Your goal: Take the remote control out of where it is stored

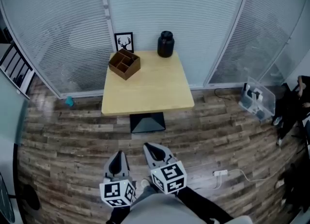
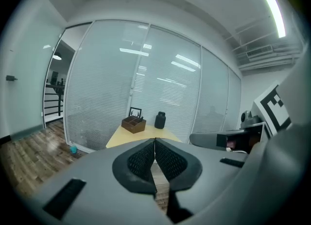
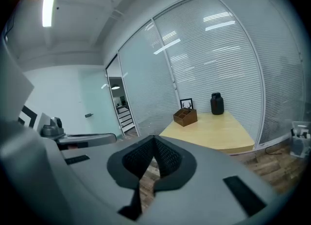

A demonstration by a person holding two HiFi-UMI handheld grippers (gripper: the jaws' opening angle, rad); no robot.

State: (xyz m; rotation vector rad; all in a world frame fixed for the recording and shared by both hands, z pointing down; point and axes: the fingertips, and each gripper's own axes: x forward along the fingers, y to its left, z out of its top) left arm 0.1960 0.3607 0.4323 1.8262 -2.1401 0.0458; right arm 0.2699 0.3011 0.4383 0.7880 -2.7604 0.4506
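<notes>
- Left claw (image 2: 154, 142) was shut tight, the two dark ribbed pads pressed together tip to tip with nothing between them.
- Right claw (image 3: 154, 140) was just the same: pads closed on each other, empty.
- In the head view both sat low in the frame, the left claw (image 1: 116, 157) lower centre-left and the right claw (image 1: 152, 147) just beside it to the right, each with its marker cube (image 1: 117, 193) behind it.
- Both were over the wood-plank floor (image 1: 72, 141), tips pointing up the frame and well apart from the surface (image 1: 150, 92).
- That pale square surface stood in the upper middle of the frame on a dark base, against the glass wall with its blinds (image 1: 58, 29).
- On its upper left corner sat the wooden organiser (image 1: 124, 63), an open box with compartments, turned at an angle.
- The remote control could not be made out from here; the compartments were too small and dark to read.
- Just behind the organiser a framed picture (image 1: 124, 41) of antlers leaned at the glass.
- To its right, at the surface's upper right corner, stood a black jar (image 1: 165, 43), upright.
- Far right on the floor was a clear plastic box (image 1: 256, 99), and lower right a white power strip (image 1: 220, 172) with its cord.
</notes>
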